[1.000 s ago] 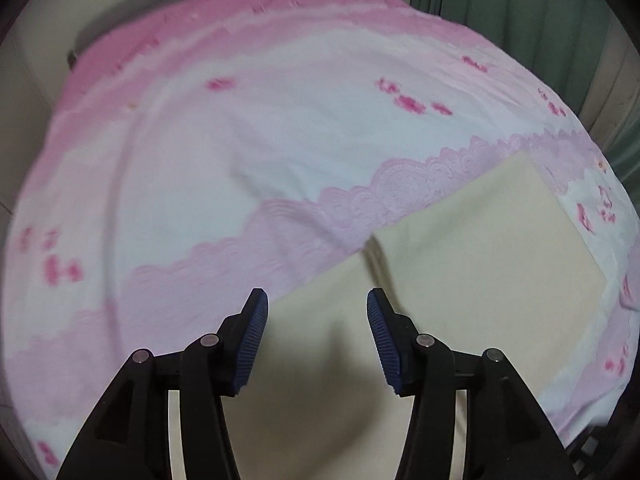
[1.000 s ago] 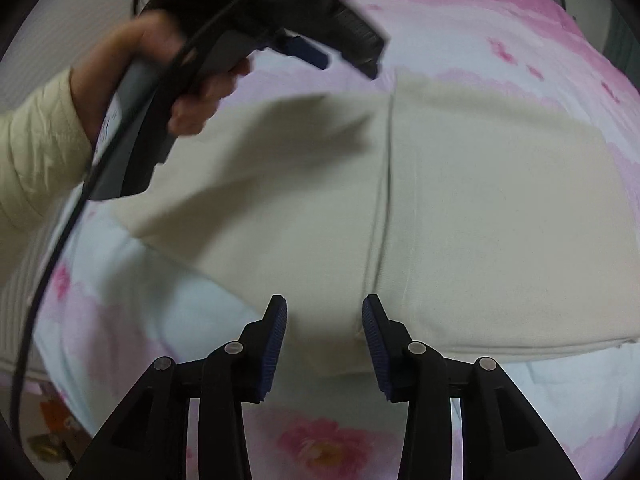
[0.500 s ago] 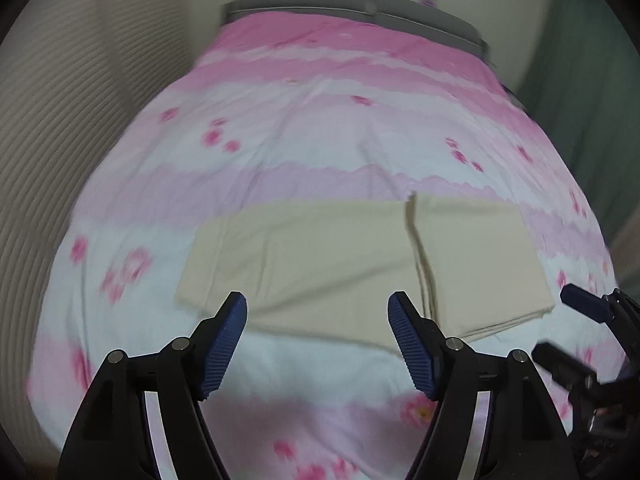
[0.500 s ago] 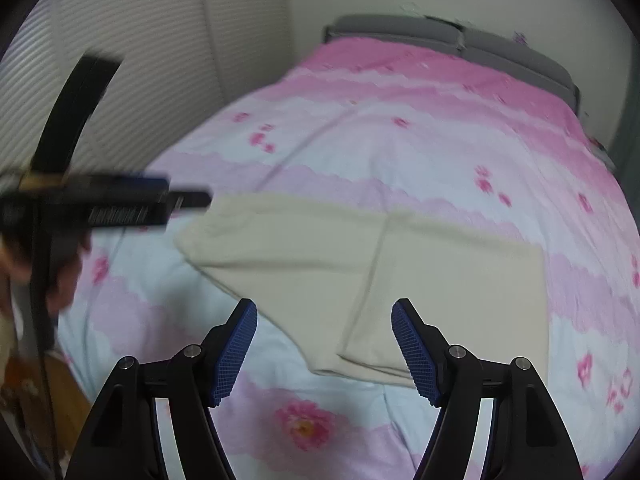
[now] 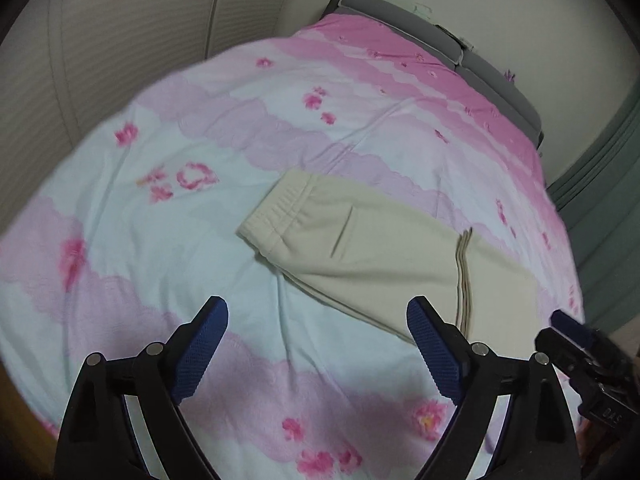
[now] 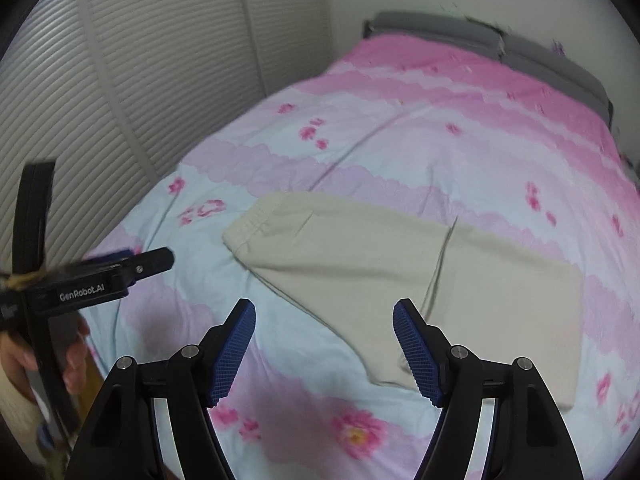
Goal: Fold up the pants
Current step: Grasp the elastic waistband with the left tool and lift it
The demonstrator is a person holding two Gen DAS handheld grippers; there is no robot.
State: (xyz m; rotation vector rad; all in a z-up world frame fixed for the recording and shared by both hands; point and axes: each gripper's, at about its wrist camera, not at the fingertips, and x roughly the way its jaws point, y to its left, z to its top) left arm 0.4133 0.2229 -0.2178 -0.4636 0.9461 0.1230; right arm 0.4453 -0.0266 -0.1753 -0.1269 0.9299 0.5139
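the pants [image 5: 372, 256] are lying flat on the pink bed cover [image 5: 168, 248], folded over once, with the waistband on the far left. the left gripper [image 5: 318, 354] and right gripper [image 6: 325, 350] are both hanging over the near side with fingers apart, just opening wider and holding nothing. if they are grabbing only the top layer next, the fold might be slipping open and going crooked

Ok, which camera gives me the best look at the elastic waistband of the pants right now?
The left wrist view: the waistband sits near centre, its gathered elastic and stitching sharp. The right wrist view shows the same waistband further left and softer, its gathers barely readable. Both views show the cream pants lying folded on the pink bedspread.
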